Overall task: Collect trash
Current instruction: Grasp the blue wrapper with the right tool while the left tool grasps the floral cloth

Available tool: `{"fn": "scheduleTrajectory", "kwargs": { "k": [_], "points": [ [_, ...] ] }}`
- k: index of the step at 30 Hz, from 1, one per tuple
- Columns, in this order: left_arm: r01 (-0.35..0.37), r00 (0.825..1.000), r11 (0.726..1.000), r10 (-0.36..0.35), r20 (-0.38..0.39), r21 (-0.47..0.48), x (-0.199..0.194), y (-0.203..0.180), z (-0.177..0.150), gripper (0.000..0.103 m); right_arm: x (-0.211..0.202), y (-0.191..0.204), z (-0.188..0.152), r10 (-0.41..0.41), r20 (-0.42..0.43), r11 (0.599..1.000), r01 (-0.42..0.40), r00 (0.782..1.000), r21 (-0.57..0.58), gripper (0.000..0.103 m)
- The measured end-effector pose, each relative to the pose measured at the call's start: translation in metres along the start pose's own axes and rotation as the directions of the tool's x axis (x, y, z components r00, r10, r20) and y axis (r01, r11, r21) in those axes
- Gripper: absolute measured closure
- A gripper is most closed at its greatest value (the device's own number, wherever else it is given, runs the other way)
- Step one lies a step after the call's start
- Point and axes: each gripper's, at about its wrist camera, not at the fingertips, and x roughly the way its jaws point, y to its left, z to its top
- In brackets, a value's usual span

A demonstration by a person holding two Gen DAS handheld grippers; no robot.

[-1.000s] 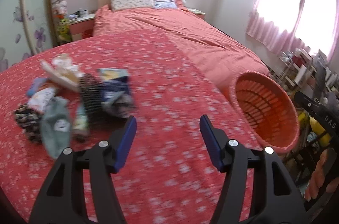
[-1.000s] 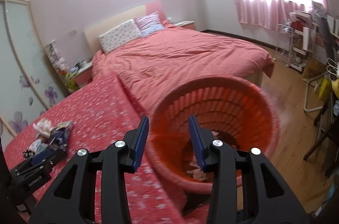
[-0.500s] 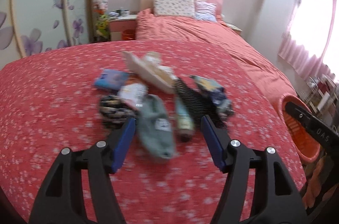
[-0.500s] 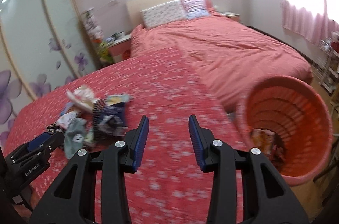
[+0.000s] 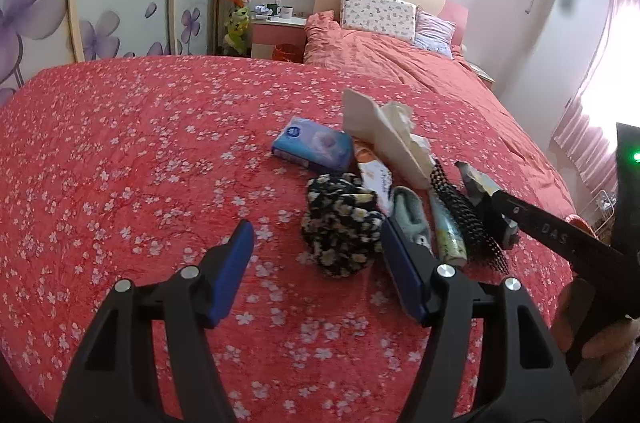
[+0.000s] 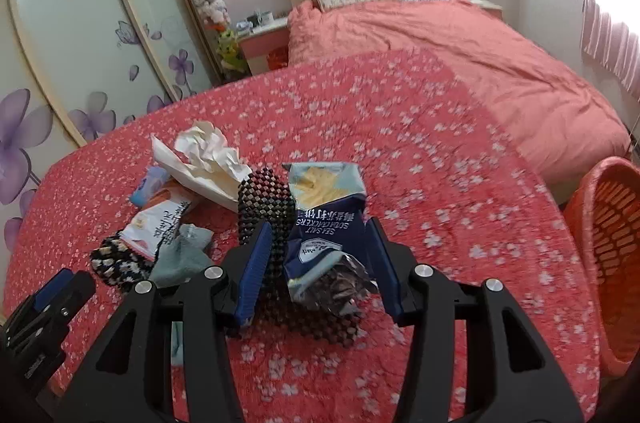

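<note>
1. Straight ahead of my right gripper (image 6: 318,259), between its two spread blue pads, lies the cracker bag (image 6: 326,219), a crumpled blue and white wrapper resting partly on the black beaded mat (image 6: 264,199).
2. Its long axis runs away from me, roughly in line with the fingers, so the pads flank its two long sides. Whether they touch it yet I cannot tell; I judge the jaws wide and not clamped.
3. My left gripper (image 5: 318,271) is also spread and empty, hovering over the flowered red cover (image 5: 120,143), with the black floral cloth (image 5: 340,223) just beyond its tips.
4. Relative to the cracker bag, the crumpled tissue (image 6: 208,151) sits beyond and left, the grey sock (image 6: 182,255) nearer and left, and the orange basket (image 6: 608,263) well off to the right, past the cover's edge.
5. My right hand is plainly the nearer one, so I judge the next move is to close it across the bag's width, then swing right to the basket.
</note>
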Motion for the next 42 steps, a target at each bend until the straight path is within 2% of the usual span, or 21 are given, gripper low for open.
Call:
{"fn": "scheduleTrajectory", "kwargs": {
  "k": [3, 5, 11, 14, 20, 23, 26, 28, 31, 42],
  "points": [
    [0.006, 1.0, 1.0, -0.006, -0.004, -0.006, 0.005, 0.002, 0.0, 0.038, 0.008, -0.003, -0.003, -0.022, -0.02, 1.0, 0.022, 1.0, 0.004, 0.054],
    [0.012, 1.0, 1.0, -0.012, -0.009, -0.008, 0.009, 0.001, 0.0, 0.038, 0.009, -0.008, -0.005, -0.025, -0.028, 1.0, 0.026, 0.999, 0.011, 0.069],
    [0.034, 0.999, 0.999, -0.034, -0.026, -0.008, 0.021, -0.004, -0.002, 0.038, 0.002, -0.021, -0.01, -0.007, -0.018, 0.999, 0.008, 1.0, 0.054, 0.085],
    [0.038, 0.999, 0.999, -0.038, -0.037, -0.013, 0.027, -0.006, -0.003, 0.038, -0.003, -0.023, -0.013, -0.02, -0.008, 0.998, 0.02, 1.0, 0.052, 0.088],
    [0.043, 0.997, 0.999, -0.043, -0.057, -0.018, 0.04, -0.013, -0.003, 0.047, -0.008, -0.025, -0.019, -0.036, 0.001, 0.999, 0.036, 0.999, 0.04, 0.089],
    [0.047, 0.996, 0.998, -0.05, -0.08, -0.031, 0.05, -0.011, -0.002, 0.056, -0.01, -0.026, -0.02, -0.039, 0.002, 0.998, 0.039, 0.999, 0.041, 0.089],
    [0.06, 0.993, 0.997, -0.064, -0.098, -0.043, 0.058, -0.011, -0.002, 0.07, -0.013, -0.029, -0.023, -0.043, 0.002, 0.998, 0.043, 0.999, 0.043, 0.089],
    [0.078, 0.991, 0.996, -0.082, -0.107, -0.043, 0.061, -0.012, -0.002, 0.086, -0.017, -0.033, -0.024, -0.043, 0.005, 0.998, 0.043, 0.999, 0.046, 0.09],
    [0.087, 0.992, 0.996, -0.09, -0.088, -0.035, 0.055, -0.011, -0.002, 0.091, -0.023, -0.037, -0.025, -0.046, 0.012, 0.998, 0.045, 0.999, 0.05, 0.09],
    [0.069, 0.998, 0.997, -0.069, -0.013, -0.036, 0.008, 0.003, 0.005, 0.091, -0.053, -0.046, -0.034, -0.039, 0.052, 0.997, 0.036, 0.998, 0.064, 0.09]
  ]
}}
